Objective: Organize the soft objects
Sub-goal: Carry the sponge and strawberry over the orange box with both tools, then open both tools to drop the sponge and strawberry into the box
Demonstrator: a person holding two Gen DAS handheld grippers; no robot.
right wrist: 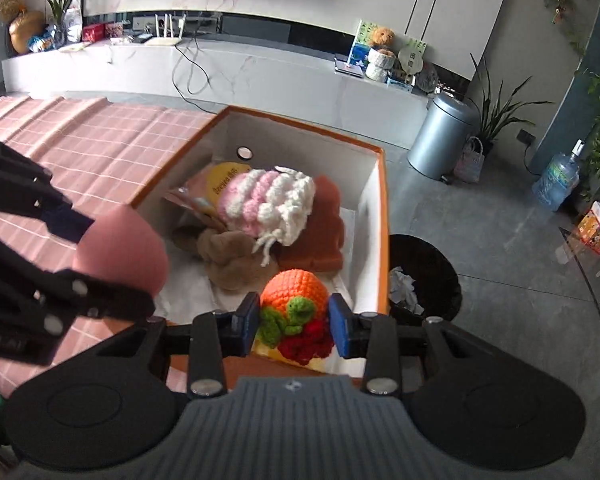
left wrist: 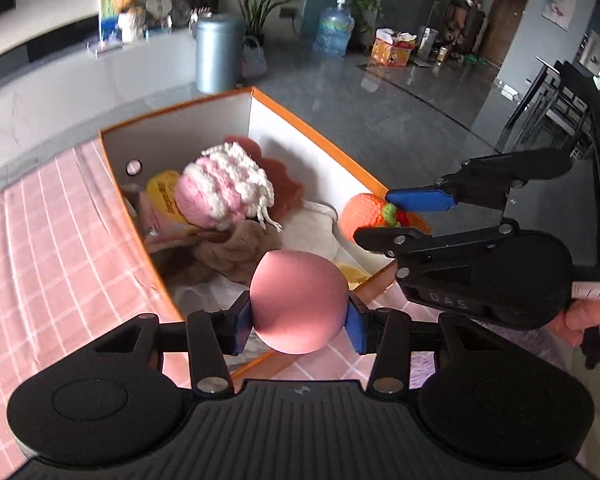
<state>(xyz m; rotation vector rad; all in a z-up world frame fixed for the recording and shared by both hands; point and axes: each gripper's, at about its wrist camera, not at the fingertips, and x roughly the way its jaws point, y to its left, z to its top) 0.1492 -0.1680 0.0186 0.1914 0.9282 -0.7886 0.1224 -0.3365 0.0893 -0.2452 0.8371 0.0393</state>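
Pink-checked bench (left wrist: 52, 240), orange box (left wrist: 312, 128) at its edge. Left tongs (left wrist: 299, 320) clamp the pink ball (left wrist: 299, 304) across its middle; right tongs (right wrist: 294, 322) pinch the crocheted orange (right wrist: 296, 288) — both soft, light, squashy, hanging over the box.

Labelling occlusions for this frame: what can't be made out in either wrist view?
- Box floor: covered by the pink-white knit item, brown plush and orange-brown piece, both views.
- Yellow item: mostly under the knit; print too small.
- Pink ball: hides the box's near corner, left view.
- Orange crochet toy: far side unseen, right view.
- Right gripper label: blurred, left view.
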